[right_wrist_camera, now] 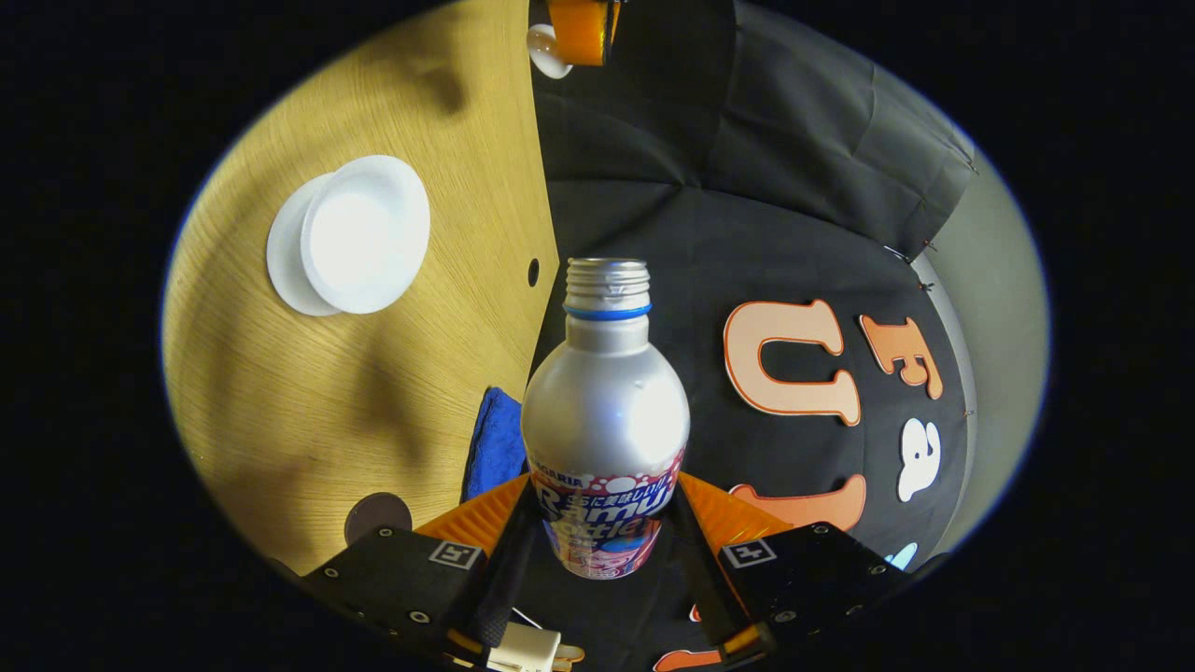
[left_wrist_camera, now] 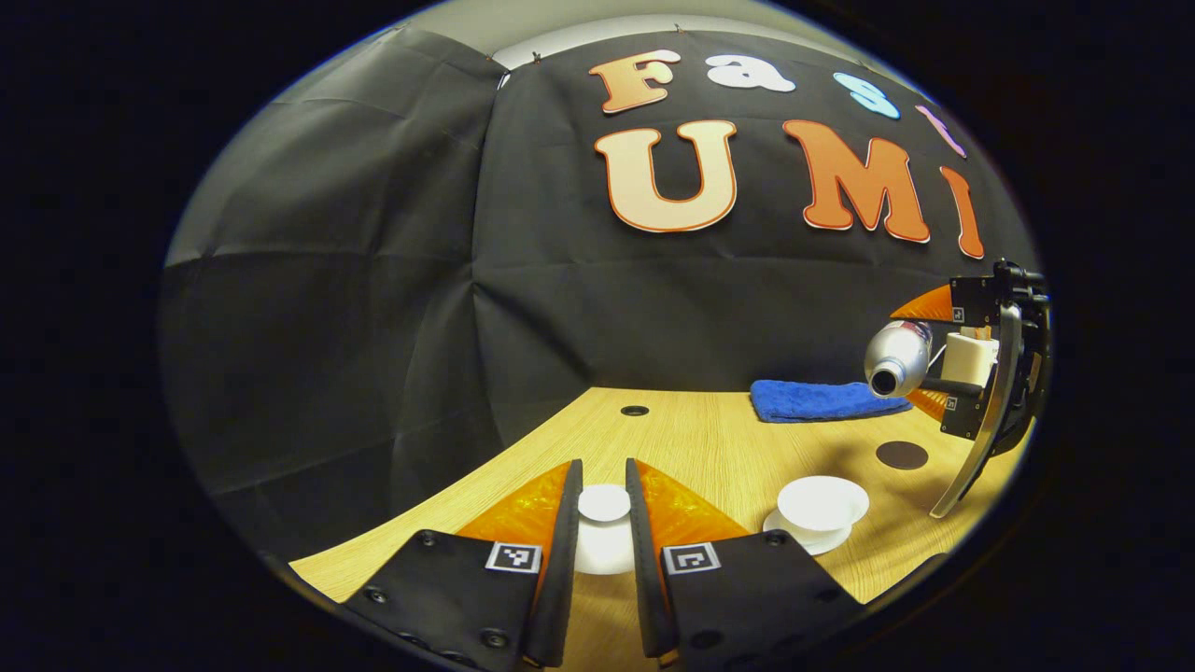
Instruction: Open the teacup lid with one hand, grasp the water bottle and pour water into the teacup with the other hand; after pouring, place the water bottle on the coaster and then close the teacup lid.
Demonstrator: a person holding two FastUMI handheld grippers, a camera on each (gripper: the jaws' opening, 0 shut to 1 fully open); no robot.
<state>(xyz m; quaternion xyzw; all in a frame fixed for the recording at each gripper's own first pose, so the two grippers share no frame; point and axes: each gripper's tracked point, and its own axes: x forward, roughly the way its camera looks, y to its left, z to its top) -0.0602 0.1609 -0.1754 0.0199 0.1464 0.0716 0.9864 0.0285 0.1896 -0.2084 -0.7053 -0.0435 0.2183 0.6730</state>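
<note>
Left gripper view, lid: the left gripper (left_wrist_camera: 604, 523) has its jaws closed on the knob of the teacup lid (left_wrist_camera: 603, 504), held just above the table (left_wrist_camera: 691, 439).
Teacup: the teacup (left_wrist_camera: 822, 504) stands uncovered on its saucer (left_wrist_camera: 782, 527), right of the lid; whether it holds water I cannot tell.
Coaster: the dark coaster (left_wrist_camera: 902, 455) lies bare beyond the cup, near the blue cloth (left_wrist_camera: 822, 399).
Right gripper view, bottle: the right gripper (right_wrist_camera: 605, 537) is clamped on the water bottle (right_wrist_camera: 605, 420), capless, tipped sideways and off to one side of the cup, not over it; its contents are hidden by the metal wall.
Risk: tipped this far before the mouth is over the cup, water may spill on the table.
Risk, lid: a thin pinch on the knob could slip.
</note>
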